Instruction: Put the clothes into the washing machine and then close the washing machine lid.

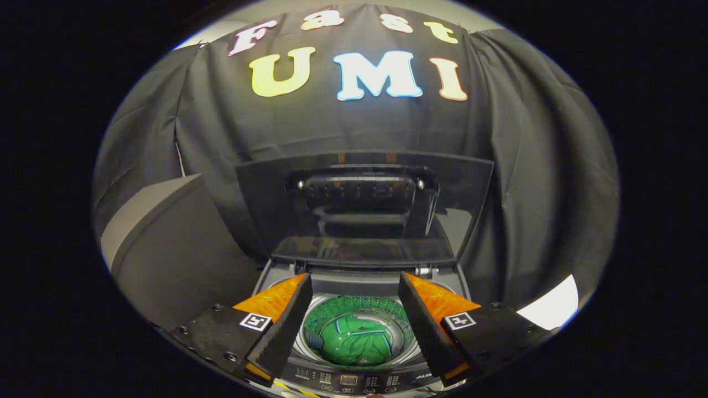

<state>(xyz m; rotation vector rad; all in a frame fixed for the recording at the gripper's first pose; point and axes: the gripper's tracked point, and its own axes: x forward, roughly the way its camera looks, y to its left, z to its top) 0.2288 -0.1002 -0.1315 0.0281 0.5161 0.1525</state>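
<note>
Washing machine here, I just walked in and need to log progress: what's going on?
A person holds a gripper above the open washing machine. Its fingers are spread apart and hold nothing. A green garment lies in the drum, seen between the fingers. The lid stands upright beyond them, so closing it is the step left.

The tongs (354, 309) hang above the washing machine (359, 331), fingers spread wide apart with nothing between them. Below and between the fingers, the clothes (357, 342) lie inside the drum (387, 326). Just beyond the fingers the lid (365, 210) stands upright at the machine's back edge. The control panel (354, 380) lies nearest, under the fingers' bases.
</note>
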